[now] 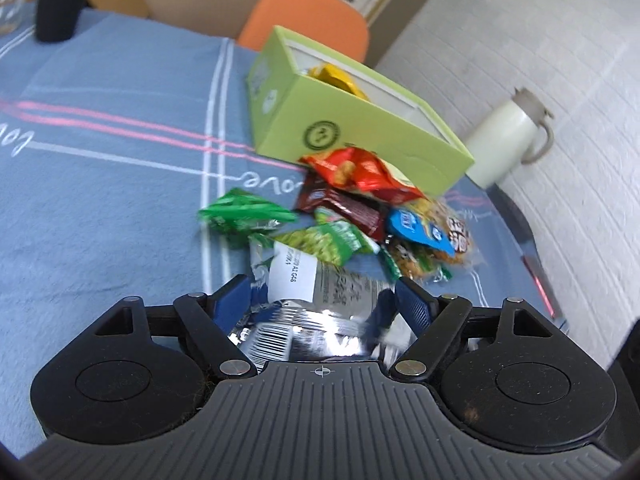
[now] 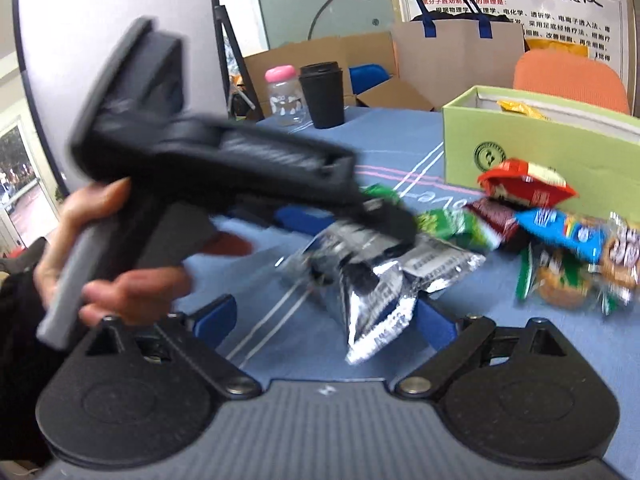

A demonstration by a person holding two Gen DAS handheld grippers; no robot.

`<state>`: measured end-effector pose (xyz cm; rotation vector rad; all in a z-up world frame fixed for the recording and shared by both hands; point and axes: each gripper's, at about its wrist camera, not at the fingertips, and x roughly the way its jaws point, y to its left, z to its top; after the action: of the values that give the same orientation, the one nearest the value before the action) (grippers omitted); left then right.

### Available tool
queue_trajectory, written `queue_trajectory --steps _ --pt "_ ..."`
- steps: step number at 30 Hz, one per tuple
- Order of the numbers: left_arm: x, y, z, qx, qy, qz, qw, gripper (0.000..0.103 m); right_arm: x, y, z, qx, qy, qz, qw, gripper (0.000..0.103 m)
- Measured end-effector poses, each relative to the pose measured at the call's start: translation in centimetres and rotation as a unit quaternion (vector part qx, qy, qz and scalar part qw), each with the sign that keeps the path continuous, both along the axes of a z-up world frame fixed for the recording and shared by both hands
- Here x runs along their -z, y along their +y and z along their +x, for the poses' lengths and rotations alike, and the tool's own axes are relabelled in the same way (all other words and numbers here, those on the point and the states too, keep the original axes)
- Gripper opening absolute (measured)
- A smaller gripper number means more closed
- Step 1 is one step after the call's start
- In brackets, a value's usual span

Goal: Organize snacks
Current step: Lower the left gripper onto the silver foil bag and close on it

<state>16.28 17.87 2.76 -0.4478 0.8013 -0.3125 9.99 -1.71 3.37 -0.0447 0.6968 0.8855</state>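
Here the silver foil snack packet [image 1: 320, 300] lies on the blue tablecloth [image 1: 100, 184] between the spread fingers of the left gripper [image 1: 320, 292]; whether they press it I cannot tell. The right gripper [image 2: 324, 316] gapes beside it. Loose snack packets [image 1: 360, 208] crowd the green box [image 1: 360, 128], a white flask [image 1: 508, 136] behind.

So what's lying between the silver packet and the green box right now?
In the left wrist view, loose snacks fill that stretch: green packets, a dark brown packet and a red packet against the green box, beyond the silver packet.
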Motion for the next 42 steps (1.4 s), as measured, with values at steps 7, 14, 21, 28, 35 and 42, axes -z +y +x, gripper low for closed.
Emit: queue_trajectory --steps 7,14,21,28,35,42 --pt "-1.0 -1.3 0.0 -0.015 -0.025 0.012 0.9995 0.060 0.1 -2.8 -2.1 0.031 0.005 -0.017 0.999 0.093" --pt "-1.1 2.1 -4.5 -0.109 -0.008 -0.056 0.9925 0.064 -1.9 -3.4 -0.2 0.037 -0.060 -0.009 0.997 0.093" --pt "0.8 2.1 -5.6 -0.137 0.038 -0.050 0.9886 0.053 -0.3 -1.5 3.1 0.038 -0.046 -0.018 0.998 0.093" --pt "1.2 1.6 -4.6 -0.120 0.035 -0.004 0.9922 0.055 1.3 -1.7 1.8 0.046 -0.023 -0.021 0.998 0.094" --pt "0.0 2.3 -4.8 -0.113 0.019 -0.028 0.9930 0.065 0.0 -2.4 1.0 0.054 -0.031 -0.006 0.998 0.093" --pt "1.0 0.3 -4.6 -0.083 0.040 -0.072 0.9932 0.065 0.3 -1.0 1.7 0.032 -0.038 -0.028 0.998 0.093"
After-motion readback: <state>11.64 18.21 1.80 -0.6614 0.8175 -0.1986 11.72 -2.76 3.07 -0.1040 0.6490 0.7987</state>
